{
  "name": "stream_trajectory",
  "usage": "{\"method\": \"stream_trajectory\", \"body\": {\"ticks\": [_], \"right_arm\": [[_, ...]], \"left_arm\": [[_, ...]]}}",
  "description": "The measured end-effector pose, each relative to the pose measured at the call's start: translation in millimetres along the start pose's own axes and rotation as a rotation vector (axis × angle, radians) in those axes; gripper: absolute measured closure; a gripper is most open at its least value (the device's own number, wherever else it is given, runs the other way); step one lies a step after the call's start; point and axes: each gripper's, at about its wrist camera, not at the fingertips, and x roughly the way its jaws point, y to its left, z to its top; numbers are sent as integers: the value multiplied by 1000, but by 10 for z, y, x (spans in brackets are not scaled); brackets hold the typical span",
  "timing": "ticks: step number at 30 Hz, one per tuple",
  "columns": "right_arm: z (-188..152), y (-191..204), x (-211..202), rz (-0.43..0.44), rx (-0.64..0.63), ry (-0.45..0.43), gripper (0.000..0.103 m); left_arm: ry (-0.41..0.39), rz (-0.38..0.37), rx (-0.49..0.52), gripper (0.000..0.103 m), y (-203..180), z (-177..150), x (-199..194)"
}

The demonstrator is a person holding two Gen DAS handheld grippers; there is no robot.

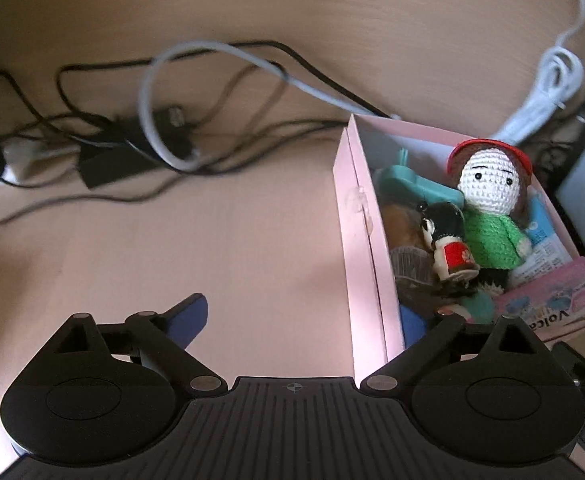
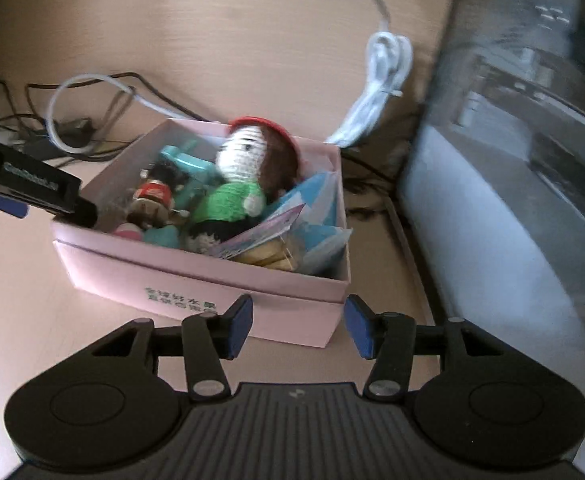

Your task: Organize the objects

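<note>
A pink cardboard box (image 1: 366, 256) (image 2: 196, 280) sits on the wooden desk, full of small things. A crocheted doll (image 1: 490, 204) (image 2: 248, 172) with red hat and green top lies on top, beside a small red-and-black figurine (image 1: 450, 248) (image 2: 152, 196), a teal plastic toy (image 1: 412, 184) (image 2: 188, 168) and pink and blue packets (image 1: 552, 300) (image 2: 292, 224). My left gripper (image 1: 304, 320) is open and straddles the box's left wall, its right finger inside the box. My right gripper (image 2: 298, 328) is open and empty just in front of the box's near wall.
A tangle of black and white cables with a black adapter (image 1: 112, 152) lies on the desk left of the box. A coiled white cable (image 1: 548, 92) (image 2: 376, 80) lies behind it. A grey-white appliance (image 2: 512, 160) stands close on the right.
</note>
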Motion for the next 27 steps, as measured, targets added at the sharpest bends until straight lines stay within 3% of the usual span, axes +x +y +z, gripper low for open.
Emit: {"method": "stream_trajectory", "body": {"ticks": [3,12,14,17,20,22,27], "right_arm": [[80,100,80,-11,-39,-32,52],[132,124,165,9,-36,-17,48],[127,126,134,-3,-32,-19,45],[104,81,18,5,-3,-20,28],[-27,56,-173,12,29,-4,12],[-171,44,-298,17,49,27,0],[-552,100,-460,50,129,151,0]], "left_arm": [[-5,7,8,5,65,30,44],[-33,29,52,7,10,71,52],[-46,19,50,9,12,68,-1],[-125,-6,39,12,6,3,-293],[-210,-53,59,12,-17,-240,-713],[-216,-99,73,12,-42,-543,-913],[-106,-123,75,12,-110,-1211,-928]]}}
